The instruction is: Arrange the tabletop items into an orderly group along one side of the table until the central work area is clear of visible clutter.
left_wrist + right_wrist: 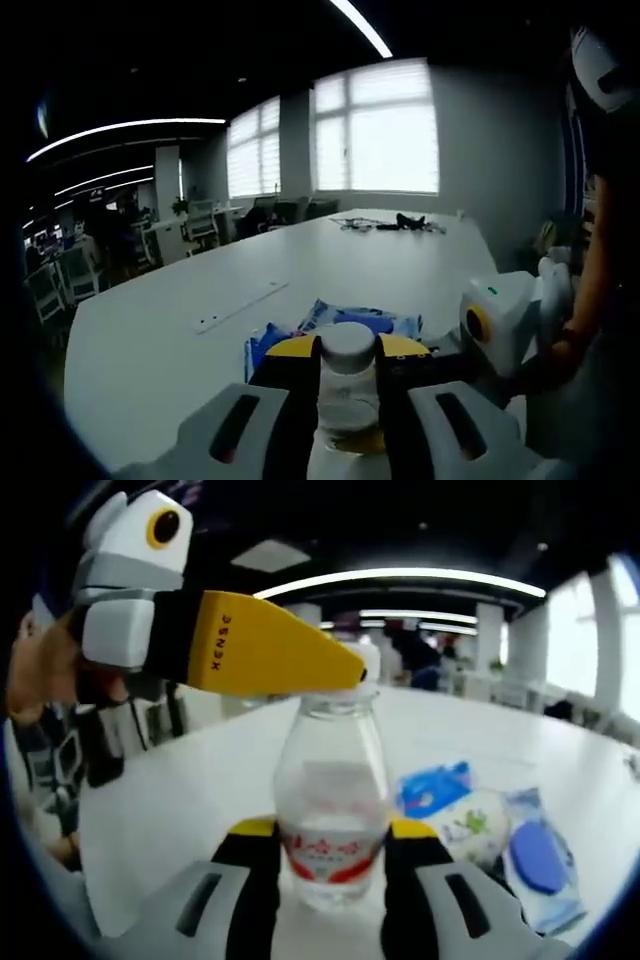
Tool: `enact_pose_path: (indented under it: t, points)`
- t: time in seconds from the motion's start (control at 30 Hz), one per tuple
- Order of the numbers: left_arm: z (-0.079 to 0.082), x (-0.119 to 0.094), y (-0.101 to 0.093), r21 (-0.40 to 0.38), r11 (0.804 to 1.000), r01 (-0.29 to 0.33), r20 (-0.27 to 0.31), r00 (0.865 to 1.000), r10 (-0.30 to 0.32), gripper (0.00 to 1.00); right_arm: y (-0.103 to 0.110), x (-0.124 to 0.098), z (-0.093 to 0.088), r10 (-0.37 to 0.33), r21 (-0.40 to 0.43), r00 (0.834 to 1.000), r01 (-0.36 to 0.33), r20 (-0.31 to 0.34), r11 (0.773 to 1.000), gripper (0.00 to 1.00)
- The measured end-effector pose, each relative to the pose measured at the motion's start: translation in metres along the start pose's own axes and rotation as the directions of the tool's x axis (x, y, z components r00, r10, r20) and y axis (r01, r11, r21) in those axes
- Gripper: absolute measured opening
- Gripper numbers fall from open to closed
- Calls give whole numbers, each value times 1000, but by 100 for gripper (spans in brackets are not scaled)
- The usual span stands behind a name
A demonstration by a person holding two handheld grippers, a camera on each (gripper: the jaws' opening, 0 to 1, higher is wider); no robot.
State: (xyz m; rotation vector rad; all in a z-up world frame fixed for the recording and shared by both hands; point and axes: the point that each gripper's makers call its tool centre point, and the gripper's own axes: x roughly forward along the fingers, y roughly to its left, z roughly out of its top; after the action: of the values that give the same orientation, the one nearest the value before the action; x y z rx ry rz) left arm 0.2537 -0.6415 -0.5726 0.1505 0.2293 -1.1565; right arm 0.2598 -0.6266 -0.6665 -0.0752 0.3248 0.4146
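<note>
Bottle (330, 810) is sitting clamped between your right gripper (330, 880) jaws, while your left gripper (348, 400) is pinching its white cap (348, 342). Beyond the jaws, blue packets (520, 855) are lying on the table (150, 340). Pulling apart unevenly risks tipping it.

My left gripper (345, 675) sits on the bottle (331, 810) cap, my right gripper (330, 865) around its body: no way in there. Blue packets (500, 835) crowd just beside it. Table (150, 340) beyond is open up to the white strip (240, 306); cable clutter (395, 222) at the far end.
</note>
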Motion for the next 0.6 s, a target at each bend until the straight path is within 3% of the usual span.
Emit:
enact_pose_path:
  t: [0.07,0.13,0.17,0.33,0.6]
  points:
    - [-2,0,2,-40,999,-12,-4,1000,12,20,0,1,0,13,0,1000,-13,1,1000,37]
    - [-10,1,1,-30,999,-17,-46,999,16,22,0,1,2,29,19,1000,-29,2,999,38]
    - [-7,1,2,-20,1000,-23,-21,1000,23,25,3,1,5,48,21,999,-49,20,999,40]
    - [-12,2,1,-59,997,-43,-14,999,42,34,10,3,17,90,-8,994,-90,58,996,53]
    - [-11,1,7,-76,993,-91,6,996,92,53,9,2,7,125,-8,992,-125,9,992,72]
